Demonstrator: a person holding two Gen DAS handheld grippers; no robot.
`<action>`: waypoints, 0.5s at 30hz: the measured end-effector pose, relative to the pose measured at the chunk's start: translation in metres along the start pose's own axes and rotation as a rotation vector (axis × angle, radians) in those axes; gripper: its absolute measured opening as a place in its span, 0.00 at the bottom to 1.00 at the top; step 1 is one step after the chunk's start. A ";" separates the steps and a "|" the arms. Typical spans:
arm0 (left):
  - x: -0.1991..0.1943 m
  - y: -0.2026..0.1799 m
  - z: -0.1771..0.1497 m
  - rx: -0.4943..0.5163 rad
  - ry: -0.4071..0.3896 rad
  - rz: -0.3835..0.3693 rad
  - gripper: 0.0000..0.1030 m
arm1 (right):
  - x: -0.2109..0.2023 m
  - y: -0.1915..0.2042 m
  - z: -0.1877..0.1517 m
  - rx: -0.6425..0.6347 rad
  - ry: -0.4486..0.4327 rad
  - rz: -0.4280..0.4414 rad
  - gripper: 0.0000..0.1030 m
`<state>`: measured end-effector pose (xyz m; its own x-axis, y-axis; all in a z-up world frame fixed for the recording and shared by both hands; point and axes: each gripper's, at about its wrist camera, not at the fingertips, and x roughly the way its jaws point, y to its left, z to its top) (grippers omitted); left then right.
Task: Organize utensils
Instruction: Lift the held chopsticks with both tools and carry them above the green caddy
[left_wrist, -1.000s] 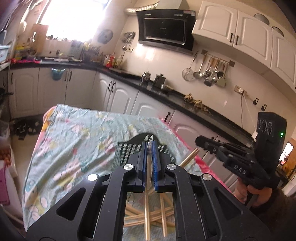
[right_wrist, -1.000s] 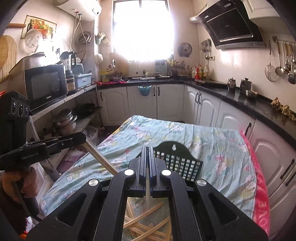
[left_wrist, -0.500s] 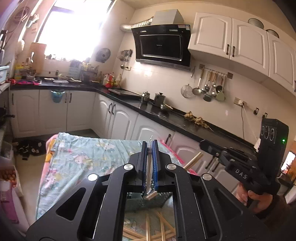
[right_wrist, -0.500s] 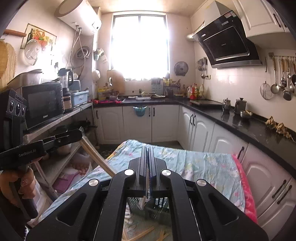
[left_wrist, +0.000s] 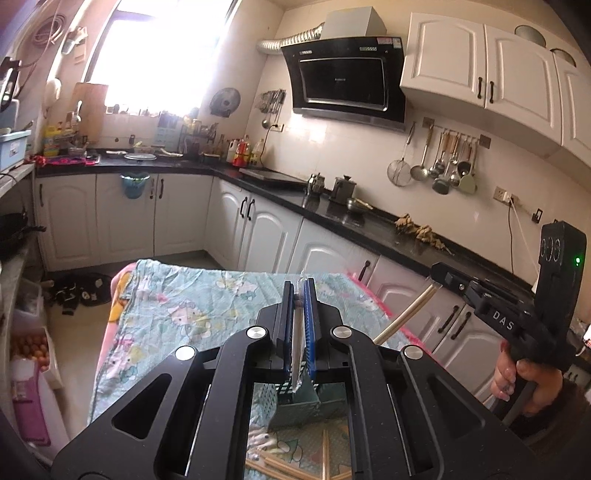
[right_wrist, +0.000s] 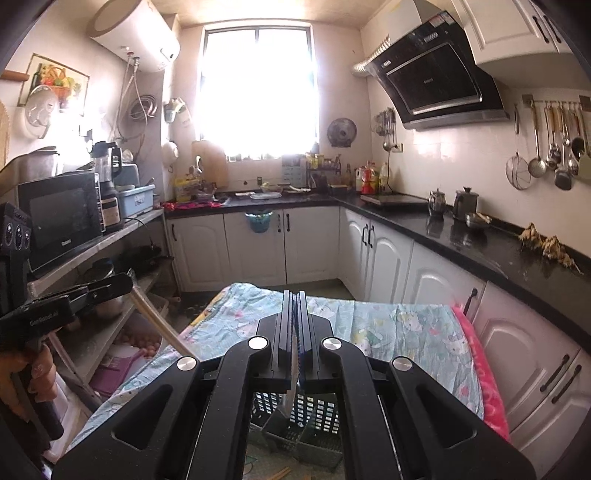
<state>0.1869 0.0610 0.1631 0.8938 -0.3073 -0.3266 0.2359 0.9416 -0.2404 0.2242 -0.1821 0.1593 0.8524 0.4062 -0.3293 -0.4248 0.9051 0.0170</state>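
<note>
Chopstick (left_wrist: 297, 347) sits pinched between the left gripper's (left_wrist: 300, 291) pressed-together fingers at frame centre; the right gripper (right_wrist: 294, 299) likewise pinches another chopstick (right_wrist: 293, 363). Below both, low in frame, stands a dark slotted basket (right_wrist: 317, 413), possibly the holder, on the floral cloth (left_wrist: 192, 306).

A table under a floral cloth (left_wrist: 192, 306) bears a dark slotted basket (right_wrist: 314, 432) and loose chopsticks (left_wrist: 291, 465)

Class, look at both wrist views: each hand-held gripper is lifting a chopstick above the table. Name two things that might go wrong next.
1. The left hand-held gripper pinches its chopstick near one end, so it may swivel or slip.
2. The black basket sits mostly hidden under the right hand-held gripper, so lowering its chopstick could miss the opening.
</note>
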 end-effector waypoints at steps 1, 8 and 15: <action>0.002 0.001 -0.002 0.000 0.001 0.004 0.03 | 0.003 -0.001 -0.002 0.002 0.006 -0.003 0.02; 0.019 0.000 -0.020 0.013 0.030 0.031 0.03 | 0.027 -0.002 -0.025 0.018 0.060 -0.013 0.02; 0.032 0.003 -0.036 -0.007 0.052 0.032 0.03 | 0.047 -0.004 -0.043 0.041 0.108 -0.017 0.02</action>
<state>0.2026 0.0492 0.1192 0.8799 -0.2838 -0.3811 0.2045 0.9501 -0.2355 0.2530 -0.1721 0.1028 0.8207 0.3770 -0.4294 -0.3960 0.9170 0.0482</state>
